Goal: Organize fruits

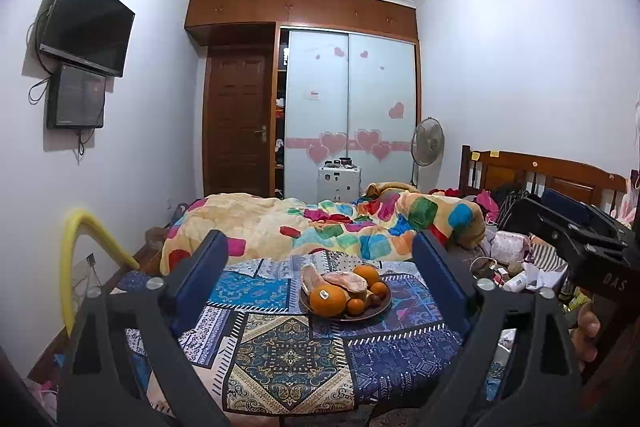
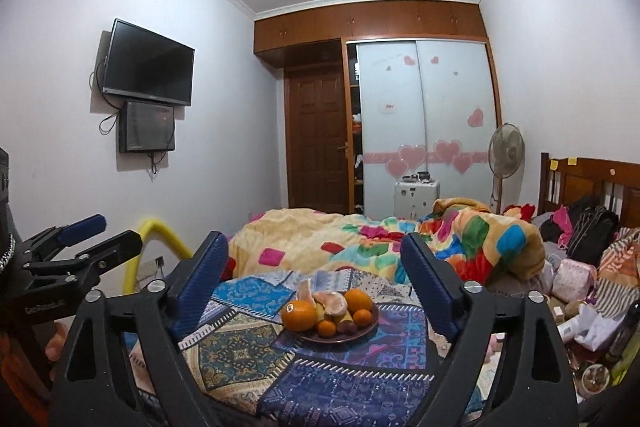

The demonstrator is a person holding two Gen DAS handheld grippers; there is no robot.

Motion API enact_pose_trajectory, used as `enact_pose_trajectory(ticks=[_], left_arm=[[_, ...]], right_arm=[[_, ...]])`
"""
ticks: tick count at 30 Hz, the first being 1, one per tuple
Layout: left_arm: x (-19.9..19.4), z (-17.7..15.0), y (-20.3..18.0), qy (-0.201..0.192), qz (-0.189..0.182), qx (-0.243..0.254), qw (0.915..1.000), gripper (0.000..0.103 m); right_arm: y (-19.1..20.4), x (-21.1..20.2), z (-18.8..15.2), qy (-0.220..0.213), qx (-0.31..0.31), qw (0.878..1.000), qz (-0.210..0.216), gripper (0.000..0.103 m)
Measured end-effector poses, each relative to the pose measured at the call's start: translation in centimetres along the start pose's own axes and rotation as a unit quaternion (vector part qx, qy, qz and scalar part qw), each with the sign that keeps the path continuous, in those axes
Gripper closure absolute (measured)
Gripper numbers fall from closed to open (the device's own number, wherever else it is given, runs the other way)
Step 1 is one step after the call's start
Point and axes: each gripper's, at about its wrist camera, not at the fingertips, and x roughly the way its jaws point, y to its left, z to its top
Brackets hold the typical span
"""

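Patterned blue tablecloth [image 1: 296,355] beside bed [image 1: 320,227]

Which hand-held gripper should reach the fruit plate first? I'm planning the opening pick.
Probably left: the left hand-held gripper is open and frames the fruit plate squarely; in the right hand-held gripper view it sits similarly, so only marginally.

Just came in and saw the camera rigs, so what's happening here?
A person holds a gripper in each hand over a patterned table. The left gripper and right gripper are both open and hold nothing. Ahead sits a plate piled with fruit, including a large orange. Nothing is picked up yet.
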Motion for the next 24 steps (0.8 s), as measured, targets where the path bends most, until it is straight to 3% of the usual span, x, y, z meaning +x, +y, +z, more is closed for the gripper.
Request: enact_pose_trajectory(ticks=[3,24], left_arm=[[-0.37,-0.05,0.11,-0.003,0.002,-0.002,1.0000,0.003],[0.38,-0.64,-0.35,0.004,0.008,0.005,1.0000,0.000]], right_arm=[[0.16,-0.36,-0.29,-0.005,0.003,1.000,-0.006,0.000],[0.37,-0.96,-0.79,-0.005,0.004,1.000,-0.015,0.000]])
